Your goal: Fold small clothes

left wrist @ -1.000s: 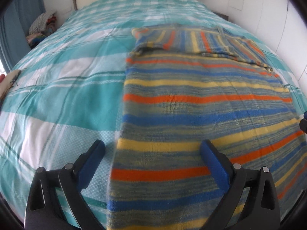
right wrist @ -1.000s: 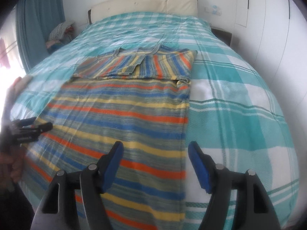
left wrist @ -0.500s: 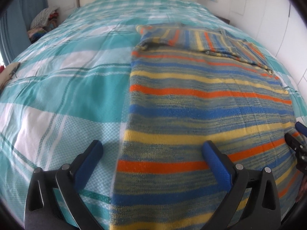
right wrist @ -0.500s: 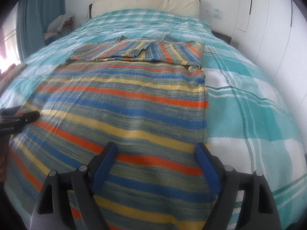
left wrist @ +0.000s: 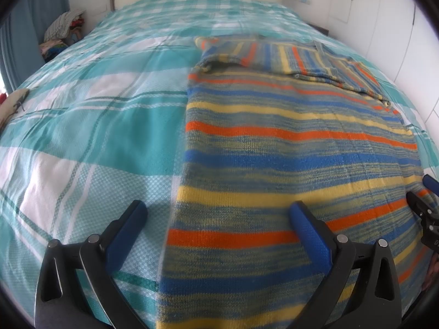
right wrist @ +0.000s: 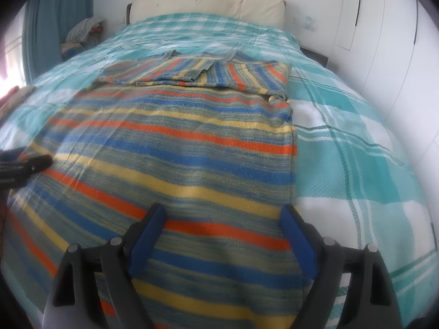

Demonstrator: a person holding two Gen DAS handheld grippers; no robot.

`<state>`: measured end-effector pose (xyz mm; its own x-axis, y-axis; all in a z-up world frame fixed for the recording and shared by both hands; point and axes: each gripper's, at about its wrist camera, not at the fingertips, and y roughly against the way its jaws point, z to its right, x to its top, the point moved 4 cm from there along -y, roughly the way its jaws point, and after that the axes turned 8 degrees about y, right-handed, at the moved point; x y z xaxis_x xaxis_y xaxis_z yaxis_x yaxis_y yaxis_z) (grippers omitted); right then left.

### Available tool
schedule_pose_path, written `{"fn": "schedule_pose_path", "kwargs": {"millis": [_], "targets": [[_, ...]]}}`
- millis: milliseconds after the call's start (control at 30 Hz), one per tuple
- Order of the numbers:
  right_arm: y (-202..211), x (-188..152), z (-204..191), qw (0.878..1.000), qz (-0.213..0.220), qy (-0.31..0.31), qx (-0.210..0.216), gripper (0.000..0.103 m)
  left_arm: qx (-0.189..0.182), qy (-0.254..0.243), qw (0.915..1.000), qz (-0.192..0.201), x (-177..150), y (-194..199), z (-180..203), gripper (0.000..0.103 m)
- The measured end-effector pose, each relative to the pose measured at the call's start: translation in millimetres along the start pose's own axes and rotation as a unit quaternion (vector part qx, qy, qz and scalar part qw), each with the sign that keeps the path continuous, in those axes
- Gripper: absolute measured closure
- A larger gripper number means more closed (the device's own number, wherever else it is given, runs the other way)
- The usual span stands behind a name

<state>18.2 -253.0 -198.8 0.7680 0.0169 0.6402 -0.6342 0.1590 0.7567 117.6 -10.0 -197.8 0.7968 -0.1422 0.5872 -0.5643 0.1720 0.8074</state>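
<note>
Striped knit sweater (left wrist: 288,148) is seen spread flat on the teal checked bedspread (left wrist: 96,126), sleeves already folded across the chest at the far end. Left hand-held gripper (left wrist: 219,219) and right hand-held gripper (right wrist: 222,219) are held wide open over the near hem corners — nothing gripped. The lengthwise fold is judged still to be made.

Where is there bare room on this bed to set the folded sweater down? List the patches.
Free: bedspread left of the striped sweater, bedspread right of it toward the white wall, and the strip up to the headboard. Crowded: the middle, under the sweater and its folded sleeves.
</note>
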Motion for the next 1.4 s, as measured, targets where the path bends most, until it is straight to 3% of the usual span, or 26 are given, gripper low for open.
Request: {"fn": "schedule_pose_path", "kwargs": {"millis": [200,1167,1400], "targets": [[-0.2,0.3,3.9,1.000,0.000,0.000,-0.013,0.013,0.000,0.000,1.0000,0.000,0.0,0.0,-0.2,0.000],[-0.6,-0.3,3.9,1.000,0.000,0.001,-0.015,0.011,0.000,0.000,1.0000,0.001,-1.1,0.0,0.1,0.000],[-3.4,-1.5,9.4,1.000,-0.004,-0.006,-0.020,0.005,0.000,0.000,1.0000,0.001,-1.2,-0.2,-0.2,0.000]]}}
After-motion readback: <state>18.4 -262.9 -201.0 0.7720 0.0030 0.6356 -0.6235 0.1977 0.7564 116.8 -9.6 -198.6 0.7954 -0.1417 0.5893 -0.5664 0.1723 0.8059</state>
